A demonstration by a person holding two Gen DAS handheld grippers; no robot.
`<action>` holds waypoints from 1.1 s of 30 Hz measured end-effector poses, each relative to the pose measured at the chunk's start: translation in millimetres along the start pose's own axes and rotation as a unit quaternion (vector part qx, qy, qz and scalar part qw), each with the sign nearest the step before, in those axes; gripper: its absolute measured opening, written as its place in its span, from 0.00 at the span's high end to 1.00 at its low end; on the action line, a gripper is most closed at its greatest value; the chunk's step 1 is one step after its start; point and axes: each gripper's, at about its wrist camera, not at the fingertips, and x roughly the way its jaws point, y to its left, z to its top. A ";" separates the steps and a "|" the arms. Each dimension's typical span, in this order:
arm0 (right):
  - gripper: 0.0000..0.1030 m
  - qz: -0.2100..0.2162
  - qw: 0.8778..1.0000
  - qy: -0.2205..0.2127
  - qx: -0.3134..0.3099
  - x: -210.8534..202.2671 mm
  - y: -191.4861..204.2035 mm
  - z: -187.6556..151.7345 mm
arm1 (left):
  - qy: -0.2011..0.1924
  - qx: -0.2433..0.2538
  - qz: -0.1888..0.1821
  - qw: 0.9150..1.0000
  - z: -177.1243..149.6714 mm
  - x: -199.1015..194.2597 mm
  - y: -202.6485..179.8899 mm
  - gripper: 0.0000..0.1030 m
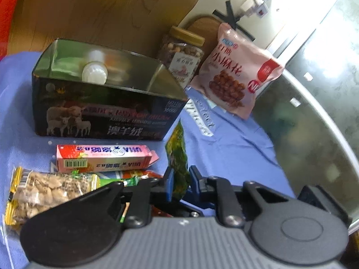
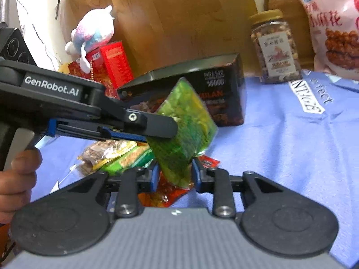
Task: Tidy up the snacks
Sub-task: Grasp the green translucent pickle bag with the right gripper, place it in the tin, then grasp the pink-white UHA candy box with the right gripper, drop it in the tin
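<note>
Left wrist view
Left gripper [image 1: 180,183]: clamped on the green packet [image 1: 177,157], which stands up on edge between the blue pads.
Tin box [image 1: 107,103]: ahead and to the left of the fingers, open at the top, with a white bottle [image 1: 94,71] inside.
Pink carton [image 1: 103,158]: lies flat between the gripper and the tin box, to the left of the packet.
Nut bag [image 1: 44,190]: close by on the gripper's left, on the blue cloth [image 1: 228,148].
Jar [image 1: 182,53] and pink bag [image 1: 233,76]: further ahead and to the right, beyond the tin box.

Right wrist view
Right gripper [image 2: 174,177]: jaws part open around the lower end of the green packet [image 2: 186,130]; whether the pads press on it cannot be told.
Left gripper [image 2: 157,127]: comes in from the left, above the right fingers, pinching the packet's side.
Tin box [image 2: 202,92]: straight ahead, behind the packet.

Step in hand: the packet seems to be passing between the two grippers, lifted off the pile.
Next move: probably one gripper must let go cleanly, then the other carries the packet forward over the box rim and drops it beside the bottle.
</note>
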 end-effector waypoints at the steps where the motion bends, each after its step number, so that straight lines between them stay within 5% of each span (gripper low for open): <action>1: 0.69 -0.001 1.000 -0.010 -0.002 -3.6 2.1 1.9 | -0.008 0.002 -0.007 1.000 1.9 -5.5 -1.4 0.85; 10: 0.66 -0.034 0.991 -0.088 -0.091 12.3 24.9 76.7 | -0.090 0.033 -0.014 0.995 65.5 -39.0 -7.9 0.81; 12: 0.55 -0.052 0.989 -0.099 -0.096 30.5 23.9 94.7 | -0.096 0.036 0.024 0.994 82.1 -28.9 -1.7 0.62; 14: 0.53 -0.076 0.988 -0.097 -0.095 41.2 19.9 102.6 | -0.097 0.038 0.102 0.989 89.5 -17.6 5.7 0.61; 15: 0.53 -0.080 0.989 -0.092 -0.083 40.7 17.1 101.7 | -0.091 0.035 0.119 0.988 88.3 -16.3 10.4 0.62; 19: 0.53 -0.031 0.995 -0.095 -0.023 15.7 3.4 75.8 | -0.095 0.016 0.087 0.991 63.8 -37.9 33.2 0.61; 23: 0.53 -0.004 0.998 -0.045 0.044 14.1 -13.2 41.0 | -0.079 -0.016 0.107 0.991 42.5 -47.9 58.0 0.61; 33: 0.53 -0.018 0.995 0.022 0.094 34.3 -20.1 21.1 | 0.012 -0.065 0.111 0.992 22.9 -12.3 89.0 0.59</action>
